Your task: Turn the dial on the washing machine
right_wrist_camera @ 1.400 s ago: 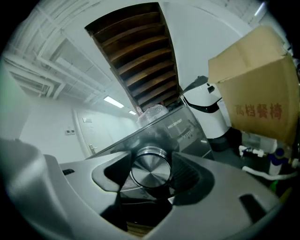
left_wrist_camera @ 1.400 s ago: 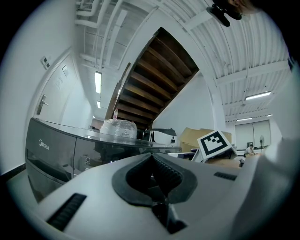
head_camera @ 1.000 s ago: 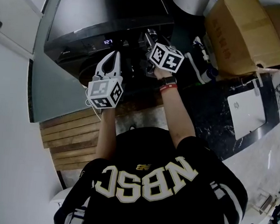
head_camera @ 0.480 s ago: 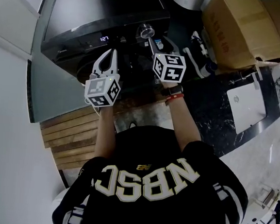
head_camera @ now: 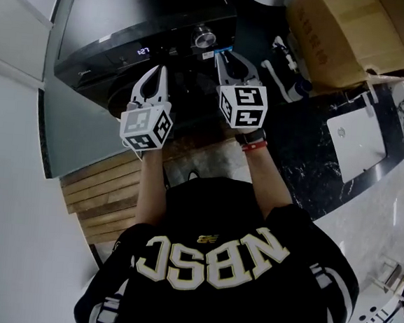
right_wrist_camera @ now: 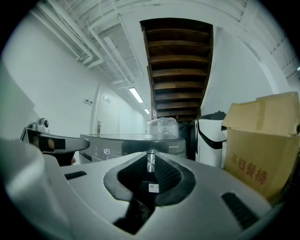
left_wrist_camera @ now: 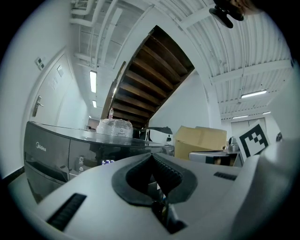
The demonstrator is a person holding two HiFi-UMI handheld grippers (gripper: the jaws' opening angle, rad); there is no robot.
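Just short of the washing machine dial [head_camera: 204, 36], the right gripper [head_camera: 226, 57] has its fingers just closing, narrow and empty, while the left gripper [head_camera: 159, 70] has its fingers pressed together; another turn likely needs reopening and reaching in.

The washing machine [head_camera: 152, 12] is glossy black-grey, with a chrome-silver dial [head_camera: 203, 35] and pale blue-white digits glowing on its display [head_camera: 142, 50]. The left claw [head_camera: 157, 69] and the right claw [head_camera: 225, 56] are both white with dark grey ribbed pads, and each carries a cube patterned in black-and-white squares. Around them are a tan-brown cardboard box [head_camera: 346, 36] printed with reddish characters, a black tabletop [head_camera: 307, 166] veined in white, brown wooden floor slats [head_camera: 97, 197], a red wristband [head_camera: 254, 145] and a black shirt [head_camera: 211, 299] with cream outlined lettering.
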